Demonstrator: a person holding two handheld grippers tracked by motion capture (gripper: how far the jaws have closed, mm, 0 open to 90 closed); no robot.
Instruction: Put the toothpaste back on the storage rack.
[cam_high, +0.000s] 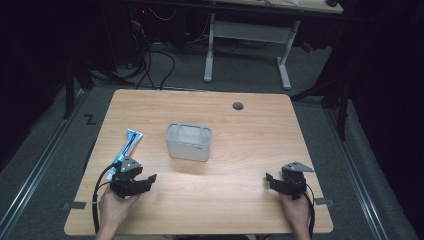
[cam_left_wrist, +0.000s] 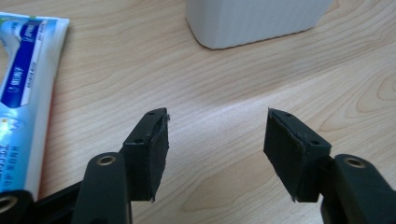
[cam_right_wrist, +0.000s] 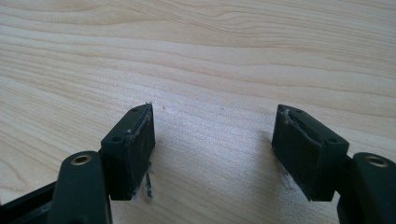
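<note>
— High view first: what did you have on the tabletop?

— I saw a white container standing upright near the middle, open at the top, with a divider inside near one end. A blue and white toothpaste tube lay flat to its left, apart from it, with its flat crimped end toward the far side. A small round hole was in the wood near the far edge.

— And your two tongs?

— The left tongs were in my left hand at the near left of the tabletop, just beside the near end of the tube. In the left gripper view the left tongs stood wide apart with bare wood between the pads, the tube lay at the left edge and the container stood ahead.

— The right side?

— The right tongs were in my right hand at the near right, well apart from the container. In the right gripper view the right tongs were wide too, holding nothing, over bare wood. Some frayed threads hung from the pads.
</note>
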